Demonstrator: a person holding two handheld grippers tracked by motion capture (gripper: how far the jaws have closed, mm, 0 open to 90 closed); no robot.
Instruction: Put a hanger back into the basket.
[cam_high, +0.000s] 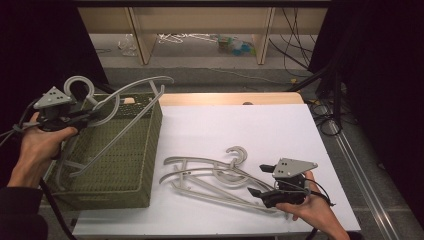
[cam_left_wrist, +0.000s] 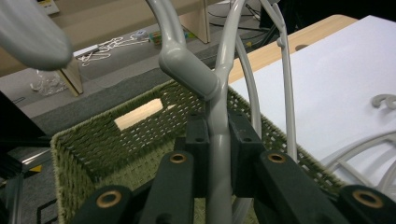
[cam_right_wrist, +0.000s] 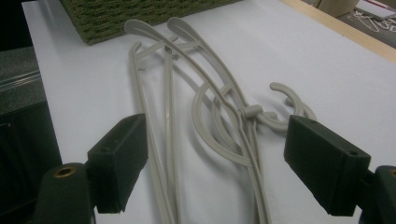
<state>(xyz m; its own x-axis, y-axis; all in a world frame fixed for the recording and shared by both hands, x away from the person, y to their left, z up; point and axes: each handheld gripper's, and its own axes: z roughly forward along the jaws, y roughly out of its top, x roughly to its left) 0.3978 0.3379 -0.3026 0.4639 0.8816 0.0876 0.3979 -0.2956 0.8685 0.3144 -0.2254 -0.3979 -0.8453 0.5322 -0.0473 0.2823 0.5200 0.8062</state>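
Right hand-held gripper (cam_high: 259, 179) spread wide over grey hangers (cam_high: 210, 177) on white surface (cam_high: 240, 125); left hand-held gripper (cam_high: 87, 116) pinching hanger (cam_high: 117, 97) above green basket (cam_high: 127, 160).

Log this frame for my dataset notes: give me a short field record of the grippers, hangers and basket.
left gripper: shut on a grey plastic clothes hanger, held over the basket
right gripper: open, jaws either side of the hangers lying on the table
hangers on table: grey plastic, overlapping in a pile, hooks toward the right gripper
basket: green woven, rectangular, at the table's left end
table surface: white sheet over a wooden top
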